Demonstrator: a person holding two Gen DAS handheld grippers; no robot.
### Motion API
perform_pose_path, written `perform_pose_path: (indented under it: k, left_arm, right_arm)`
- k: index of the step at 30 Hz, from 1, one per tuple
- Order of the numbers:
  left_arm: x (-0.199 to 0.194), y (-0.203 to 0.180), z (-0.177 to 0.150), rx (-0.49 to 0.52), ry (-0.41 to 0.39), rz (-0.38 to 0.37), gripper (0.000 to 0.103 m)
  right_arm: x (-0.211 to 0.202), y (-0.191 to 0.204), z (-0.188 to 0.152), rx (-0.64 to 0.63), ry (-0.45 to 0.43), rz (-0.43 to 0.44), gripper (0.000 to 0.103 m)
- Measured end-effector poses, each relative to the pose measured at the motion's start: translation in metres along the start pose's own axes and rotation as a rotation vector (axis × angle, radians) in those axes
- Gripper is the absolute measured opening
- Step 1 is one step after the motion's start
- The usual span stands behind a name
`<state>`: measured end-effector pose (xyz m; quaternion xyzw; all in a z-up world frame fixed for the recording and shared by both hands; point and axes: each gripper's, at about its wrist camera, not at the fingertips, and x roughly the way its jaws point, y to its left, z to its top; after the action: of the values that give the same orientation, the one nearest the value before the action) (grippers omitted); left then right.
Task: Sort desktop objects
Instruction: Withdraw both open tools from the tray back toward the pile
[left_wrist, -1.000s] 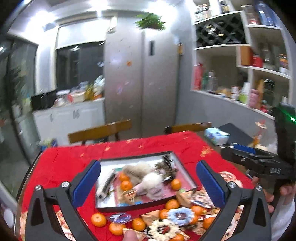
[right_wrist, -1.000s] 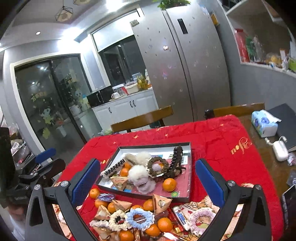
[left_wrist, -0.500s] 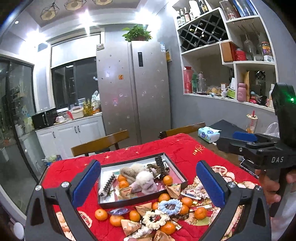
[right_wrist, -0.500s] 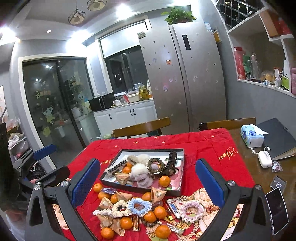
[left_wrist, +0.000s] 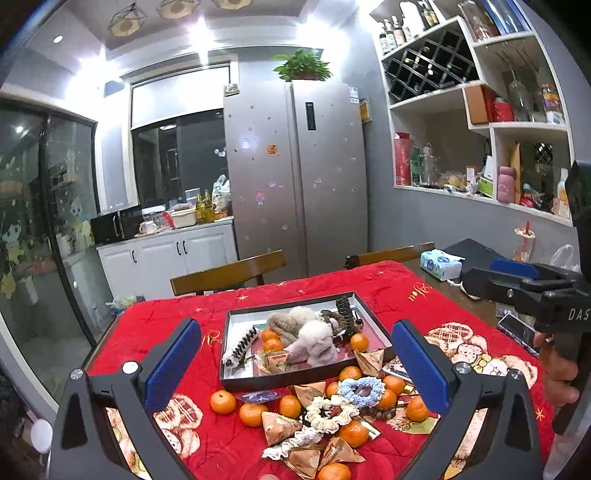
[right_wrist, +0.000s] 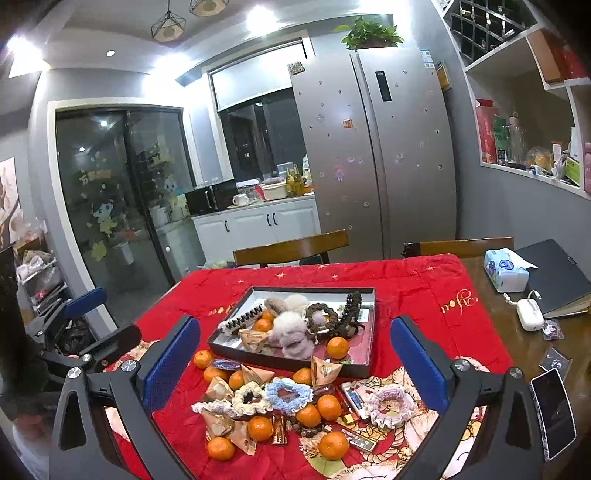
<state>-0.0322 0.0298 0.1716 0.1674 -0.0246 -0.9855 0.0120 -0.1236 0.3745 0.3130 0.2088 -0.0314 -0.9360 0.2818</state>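
Both grippers, left gripper (left_wrist: 295, 365) and right gripper (right_wrist: 295, 365), gape wide and empty; tangerines (right_wrist: 328, 407) at 6 o'clock of the tray (right_wrist: 291, 365) may roll if nudged.

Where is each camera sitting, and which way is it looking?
Left wrist: sits on the left gripper, looks across the red table at the tray; its open jaws, the right gripper and a hand show.
Right wrist: sits on the right gripper, same way; its open jaws and the left gripper show.
Both share the tray, oranges, scrunchies and fridge.
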Motion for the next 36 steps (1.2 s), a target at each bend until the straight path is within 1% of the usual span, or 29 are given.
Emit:
perform_pose_path:
  k: [3, 6, 10, 14, 17, 19, 21, 22, 24, 26, 31, 33, 36]
  left_arm:
    - [-0.001, 0.004, -0.014, -0.041, 0.012, -0.028, 0.103]
    - [0.0, 0.011, -0.034, -0.088, 0.044, -0.056, 0.103]
    - [-0.003, 0.018, -0.063, -0.153, 0.07, -0.061, 0.103]
    - [-0.004, 0.013, -0.097, -0.182, 0.113, -0.092, 0.103]
    - [-0.004, 0.006, -0.122, -0.19, 0.148, -0.114, 0.103]
    - [-0.001, 0.001, -0.136, -0.217, 0.184, -0.138, 0.103]
    - [0.005, -0.004, -0.146, -0.231, 0.23, -0.165, 0.103]
    - [0.008, -0.007, -0.151, -0.23, 0.248, -0.174, 0.103]
    - [0.011, -0.011, -0.157, -0.221, 0.259, -0.175, 0.103]
    - [0.015, -0.013, -0.16, -0.218, 0.265, -0.174, 0.103]
    - [0.025, -0.019, -0.167, -0.231, 0.299, -0.212, 0.103]
    - [0.031, -0.027, -0.17, -0.194, 0.328, -0.216, 0.103]
    - [0.038, -0.036, -0.174, -0.155, 0.338, -0.2, 0.103]
  right_arm:
    - [0.001, 0.001, -0.006, 0.0, 0.005, -0.002, 0.103]
    - [0.003, 0.0, -0.014, 0.013, 0.016, 0.003, 0.103]
    - [0.0, -0.004, -0.032, 0.037, 0.026, -0.006, 0.103]
    - [-0.001, -0.004, -0.056, 0.034, 0.037, -0.053, 0.103]
    - [0.002, -0.009, -0.073, 0.087, 0.076, -0.097, 0.103]
    - [0.005, -0.014, -0.086, 0.135, 0.095, -0.117, 0.103]
    - [0.009, -0.017, -0.097, 0.152, 0.128, -0.127, 0.103]
    - [0.009, -0.018, -0.102, 0.152, 0.142, -0.129, 0.103]
    - [0.012, -0.019, -0.112, 0.151, 0.167, -0.119, 0.103]
    - [0.011, -0.02, -0.119, 0.157, 0.176, -0.112, 0.103]
    - [0.015, -0.025, -0.13, 0.166, 0.193, -0.11, 0.103]
    - [0.018, -0.028, -0.131, 0.172, 0.193, -0.114, 0.103]
    - [0.022, -0.033, -0.133, 0.186, 0.203, -0.115, 0.103]
